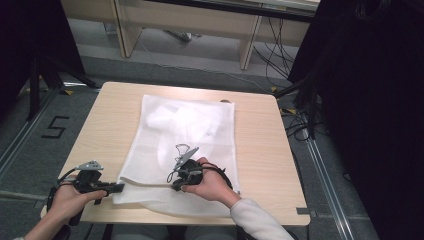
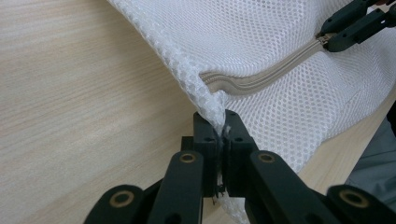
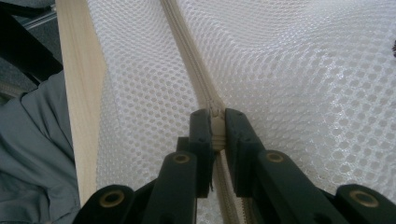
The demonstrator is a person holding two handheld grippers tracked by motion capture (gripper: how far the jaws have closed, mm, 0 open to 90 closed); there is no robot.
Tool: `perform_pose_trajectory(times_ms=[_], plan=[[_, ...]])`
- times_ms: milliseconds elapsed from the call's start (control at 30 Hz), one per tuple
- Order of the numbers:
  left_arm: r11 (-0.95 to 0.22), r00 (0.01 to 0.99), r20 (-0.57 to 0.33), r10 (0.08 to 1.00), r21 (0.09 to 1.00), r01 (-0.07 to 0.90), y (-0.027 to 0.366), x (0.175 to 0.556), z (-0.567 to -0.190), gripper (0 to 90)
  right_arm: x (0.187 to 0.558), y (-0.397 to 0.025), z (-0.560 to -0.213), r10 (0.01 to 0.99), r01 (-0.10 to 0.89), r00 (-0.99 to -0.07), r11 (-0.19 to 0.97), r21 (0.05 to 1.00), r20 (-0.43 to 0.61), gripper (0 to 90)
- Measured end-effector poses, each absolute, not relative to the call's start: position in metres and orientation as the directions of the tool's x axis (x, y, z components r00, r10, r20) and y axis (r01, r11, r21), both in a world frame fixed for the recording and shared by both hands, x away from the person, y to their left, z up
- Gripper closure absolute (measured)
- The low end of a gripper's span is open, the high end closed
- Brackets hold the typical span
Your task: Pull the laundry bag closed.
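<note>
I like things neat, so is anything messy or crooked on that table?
A little. The white mesh bag lies slanted on the table, and its near edge hangs over the front. The left gripper pinches the bag's corner, so the mesh puckers there. The right gripper grips the zipper. Nothing looks torn or spilled.

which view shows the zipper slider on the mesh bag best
The right gripper view: the zipper slider sits close up between the right gripper, on the mesh bag. The left gripper view shows it small and far off at the zipper's end. In the high view it is too small to make out.
</note>
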State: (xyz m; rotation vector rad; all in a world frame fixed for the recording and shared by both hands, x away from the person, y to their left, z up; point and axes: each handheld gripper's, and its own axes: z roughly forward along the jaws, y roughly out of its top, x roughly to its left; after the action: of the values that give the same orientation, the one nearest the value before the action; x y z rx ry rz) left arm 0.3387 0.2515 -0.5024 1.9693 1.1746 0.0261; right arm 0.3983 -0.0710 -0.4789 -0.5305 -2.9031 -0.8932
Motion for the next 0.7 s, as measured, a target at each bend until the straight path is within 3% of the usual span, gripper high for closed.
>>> perform_pose_trajectory(times_ms=[700], plan=[[-0.23, 0.564, -0.371, 0.738, 0.648, 0.726, 0.252, 0.339, -0.503, 85.8, 0.396, -0.083, -0.477, 0.333, 0.358, -0.932, 0.773, 0.524, 0.146, 82.7]])
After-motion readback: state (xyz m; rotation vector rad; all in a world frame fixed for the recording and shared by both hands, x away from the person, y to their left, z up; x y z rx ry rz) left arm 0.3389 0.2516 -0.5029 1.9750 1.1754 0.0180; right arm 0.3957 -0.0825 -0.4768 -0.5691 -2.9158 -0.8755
